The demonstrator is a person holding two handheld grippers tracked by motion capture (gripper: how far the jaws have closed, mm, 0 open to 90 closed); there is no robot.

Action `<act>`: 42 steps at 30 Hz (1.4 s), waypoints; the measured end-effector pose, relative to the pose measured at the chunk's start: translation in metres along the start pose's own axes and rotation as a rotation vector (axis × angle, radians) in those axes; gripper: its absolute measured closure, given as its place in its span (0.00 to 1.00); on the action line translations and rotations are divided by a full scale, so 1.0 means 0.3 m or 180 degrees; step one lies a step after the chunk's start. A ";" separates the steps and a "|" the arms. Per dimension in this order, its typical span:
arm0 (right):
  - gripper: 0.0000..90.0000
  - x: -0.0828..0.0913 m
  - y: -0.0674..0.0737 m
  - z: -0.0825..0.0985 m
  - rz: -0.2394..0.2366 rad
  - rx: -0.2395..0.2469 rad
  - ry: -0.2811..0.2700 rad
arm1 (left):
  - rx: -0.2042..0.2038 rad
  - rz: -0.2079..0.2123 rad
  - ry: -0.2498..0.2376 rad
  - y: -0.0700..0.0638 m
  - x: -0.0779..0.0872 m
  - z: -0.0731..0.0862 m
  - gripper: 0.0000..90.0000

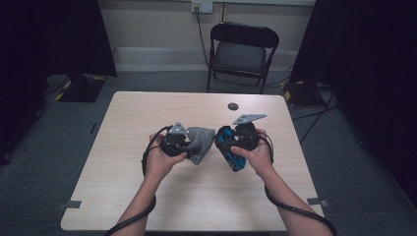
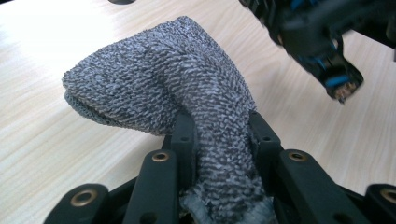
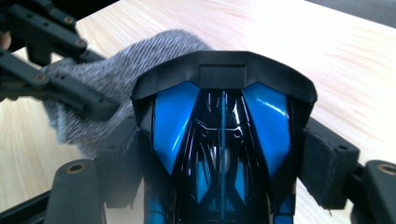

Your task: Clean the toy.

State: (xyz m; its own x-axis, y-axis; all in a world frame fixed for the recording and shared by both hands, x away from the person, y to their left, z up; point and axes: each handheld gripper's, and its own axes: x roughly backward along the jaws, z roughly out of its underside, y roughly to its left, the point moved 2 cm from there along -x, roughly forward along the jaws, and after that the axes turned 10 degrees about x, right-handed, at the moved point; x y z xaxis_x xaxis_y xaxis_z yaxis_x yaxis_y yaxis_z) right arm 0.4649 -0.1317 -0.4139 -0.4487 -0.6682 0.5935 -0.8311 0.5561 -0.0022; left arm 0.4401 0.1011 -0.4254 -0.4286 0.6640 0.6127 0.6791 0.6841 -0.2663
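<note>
- The left gripper (image 1: 189, 142) pinches one soft grey knitted cloth (image 2: 187, 102). Its jaws are pressed tight on the narrow end, and the wide end sticks out past the tips.
- The cloth is up off the light wooden table (image 1: 147, 196). It looks bunched up so it can rub something.
- The right gripper (image 1: 235, 147) holds one shiny blue and black toy car (image 3: 222, 140). Its jaws stand wide, one on each side of the car, and press on the car's sides. The grip looks that wide because the car is wide.
- The car's end pokes out past the right jaws, toward the cloth.
- The cloth sits just beside the car, near the tips of both grippers. Whether they touch is hard to tell.
- It looks like the person holds the two close together so the cloth can wipe the car.
- Count: two grippers, one cloth, one toy car, one table.
- One black folding chair (image 1: 242, 51) stands far past the grippers, behind the table.
</note>
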 end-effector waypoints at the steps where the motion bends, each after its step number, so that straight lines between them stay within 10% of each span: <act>1: 0.29 -0.002 0.004 0.003 -0.0015 0.0017 0.0009 | 0.0003 -0.0004 -0.0005 0.001 0.000 -0.004 0.77; 42: 0.29 -0.029 0.035 -0.020 -0.0035 0.0088 -0.0035 | -0.0074 0.0234 -0.0014 -0.054 -0.052 -0.016 0.77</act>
State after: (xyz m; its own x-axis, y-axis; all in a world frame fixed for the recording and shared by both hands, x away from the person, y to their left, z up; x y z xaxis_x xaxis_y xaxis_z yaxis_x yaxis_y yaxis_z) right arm 0.4622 -0.1172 -0.4142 -0.4427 -0.6797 0.5848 -0.8448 0.5348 -0.0180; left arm 0.4388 0.0781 -0.4270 -0.3796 0.7135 0.5889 0.7224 0.6263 -0.2931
